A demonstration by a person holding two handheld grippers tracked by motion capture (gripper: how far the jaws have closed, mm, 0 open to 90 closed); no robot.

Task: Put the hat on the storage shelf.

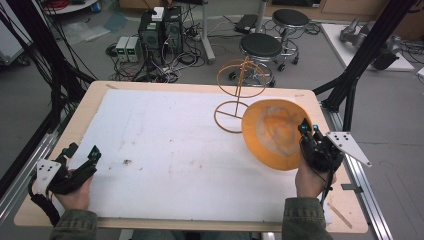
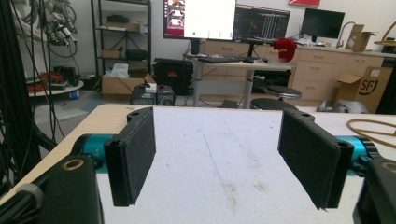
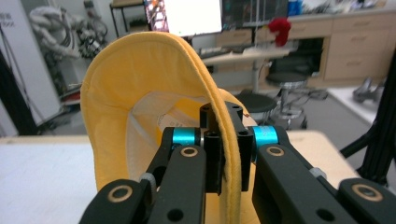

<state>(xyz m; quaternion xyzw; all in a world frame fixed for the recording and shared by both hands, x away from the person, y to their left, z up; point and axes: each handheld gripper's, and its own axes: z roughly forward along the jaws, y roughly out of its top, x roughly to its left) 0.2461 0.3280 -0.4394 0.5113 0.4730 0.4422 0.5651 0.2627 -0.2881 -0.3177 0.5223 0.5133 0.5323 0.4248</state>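
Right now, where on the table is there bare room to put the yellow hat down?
The white mat lies bare between the left gripper and the wire stand. It is crowded at the right, where the right gripper holds the yellow hat beside the stand.

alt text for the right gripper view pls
The right gripper has its black jaws shut on the brim of a yellow hat, held up so its pale lining faces the camera. Behind it are a table edge, a stool and a blurred lab with desks and a bright monitor.
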